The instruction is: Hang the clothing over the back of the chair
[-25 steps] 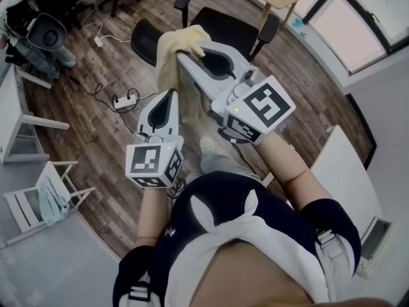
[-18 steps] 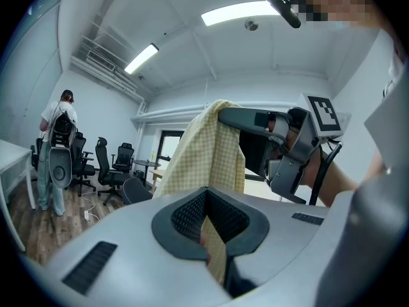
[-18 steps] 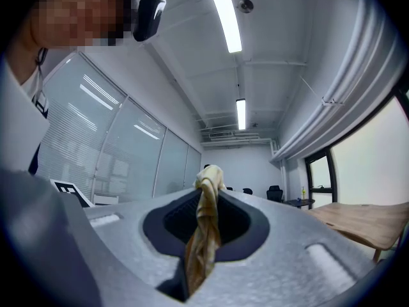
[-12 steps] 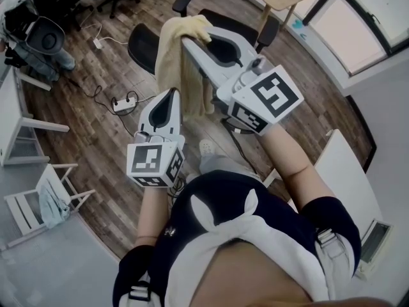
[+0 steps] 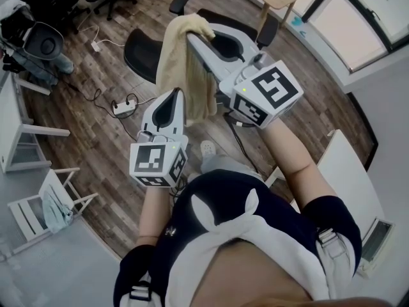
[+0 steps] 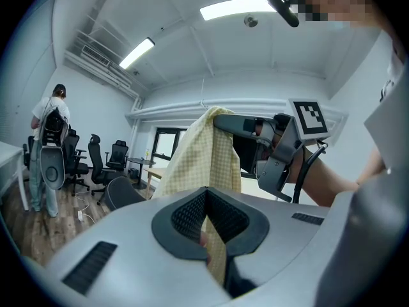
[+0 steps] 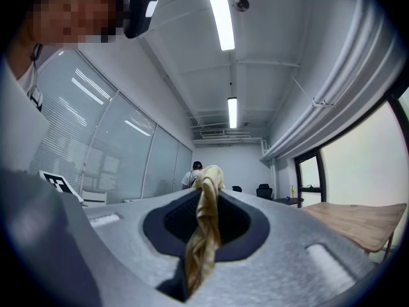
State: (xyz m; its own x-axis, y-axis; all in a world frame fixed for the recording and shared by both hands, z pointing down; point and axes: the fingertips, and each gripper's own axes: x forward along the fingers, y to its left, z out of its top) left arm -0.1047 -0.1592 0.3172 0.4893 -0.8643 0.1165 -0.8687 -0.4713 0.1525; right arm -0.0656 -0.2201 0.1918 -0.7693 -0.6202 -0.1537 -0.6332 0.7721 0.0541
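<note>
Clothing (image 5: 181,69) hangs lengthwise downward, right gripper (image 5: 192,37) jaws clamped on its top, left gripper (image 5: 174,96) jaws clamped lower.

The room is bright and evenly lit. Looking along my left gripper (image 6: 206,189), I see two ceiling strips (image 6: 241,7) glowing white, the nearer one blown out with glare. Along my right gripper (image 7: 206,194) a long lamp (image 7: 219,15) runs overhead, and the window (image 7: 361,171) at the right edge is washed pale. Both views bend hard at the edges and go black in the corners. My grey jaws fill the bottom, soft and out of focus. The cloth (image 7: 203,235) pinched there blurs close up and sharpens farther out. From my head, daylight comes through the panes (image 5: 367,18) at the top right. The floor (image 5: 96,139) curves at the rim, with faint, soft shadows.
</note>
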